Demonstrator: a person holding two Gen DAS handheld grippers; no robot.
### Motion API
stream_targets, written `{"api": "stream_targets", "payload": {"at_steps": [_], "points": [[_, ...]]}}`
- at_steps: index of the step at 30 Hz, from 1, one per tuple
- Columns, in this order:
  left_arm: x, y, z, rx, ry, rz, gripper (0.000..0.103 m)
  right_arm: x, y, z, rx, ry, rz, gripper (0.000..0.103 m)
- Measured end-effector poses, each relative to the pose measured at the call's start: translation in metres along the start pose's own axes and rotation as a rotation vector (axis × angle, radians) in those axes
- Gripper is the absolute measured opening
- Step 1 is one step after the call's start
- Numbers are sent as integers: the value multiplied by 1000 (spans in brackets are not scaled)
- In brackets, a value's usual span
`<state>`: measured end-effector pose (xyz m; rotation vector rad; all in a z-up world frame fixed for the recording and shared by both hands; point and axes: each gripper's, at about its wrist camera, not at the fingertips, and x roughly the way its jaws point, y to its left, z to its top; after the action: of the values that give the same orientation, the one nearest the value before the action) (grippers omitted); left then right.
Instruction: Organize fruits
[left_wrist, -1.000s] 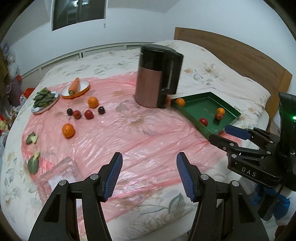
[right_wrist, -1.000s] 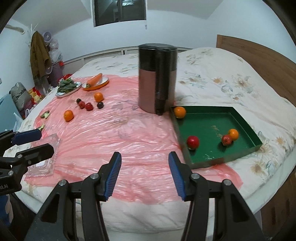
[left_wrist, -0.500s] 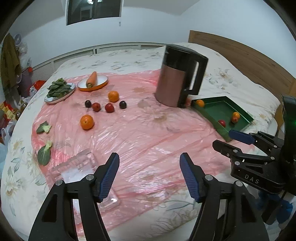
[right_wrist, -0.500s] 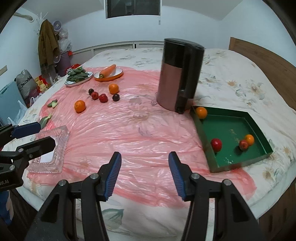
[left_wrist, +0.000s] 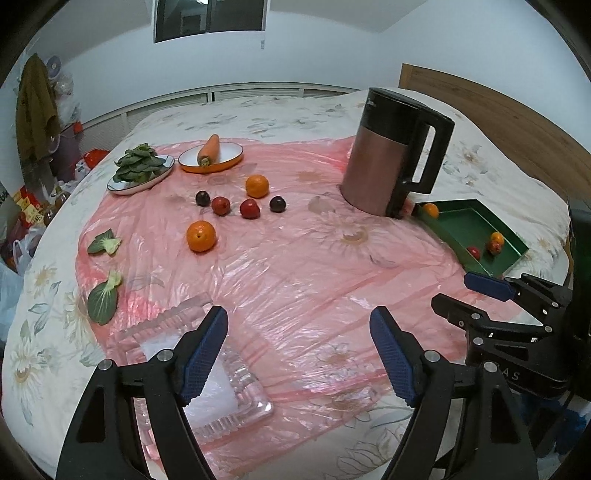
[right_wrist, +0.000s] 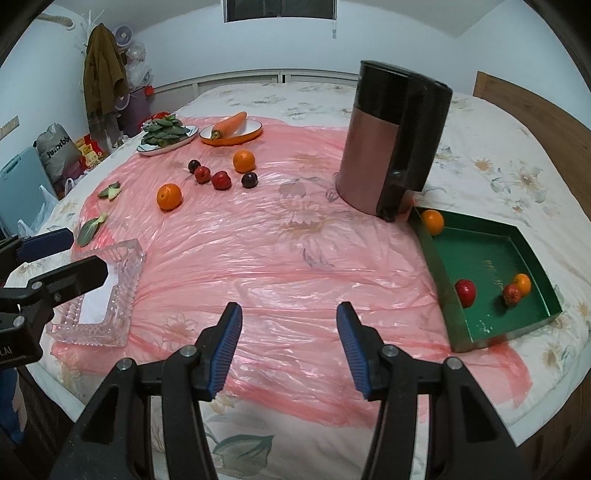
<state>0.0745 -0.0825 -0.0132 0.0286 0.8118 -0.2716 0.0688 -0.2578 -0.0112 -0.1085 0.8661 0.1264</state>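
fruits (left_wrist: 249, 208) | loose on pink sheet, well beyond both tools (none touched) | left tool (left_wrist: 299, 354) just widened, empty | right tool (right_wrist: 290, 347) wide, empty

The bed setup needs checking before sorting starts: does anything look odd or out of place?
A copper-and-black electric kettle stands tilted on the soft bed beside the green tray. Two loose green leaves lie off their plate.
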Motion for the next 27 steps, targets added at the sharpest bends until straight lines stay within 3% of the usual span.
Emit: {"api": "stream_targets", "payload": {"at_steps": [2, 3, 4, 5, 27], "points": [[1, 3, -1, -2, 0, 3, 74, 3, 2, 0, -2, 4, 1, 80], [2, 4, -1, -3, 0, 5, 74, 4, 3, 0, -3, 6, 2, 86], [3, 5, -1, -5, 0, 7, 74, 5, 4, 0, -5, 7, 2, 100], [3, 7, -1, -6, 0, 9, 74, 6, 5, 1, -5, 7, 3, 102], [25, 51, 6, -56, 10, 88, 74, 41, 25, 29, -35, 14, 49, 102]]}}
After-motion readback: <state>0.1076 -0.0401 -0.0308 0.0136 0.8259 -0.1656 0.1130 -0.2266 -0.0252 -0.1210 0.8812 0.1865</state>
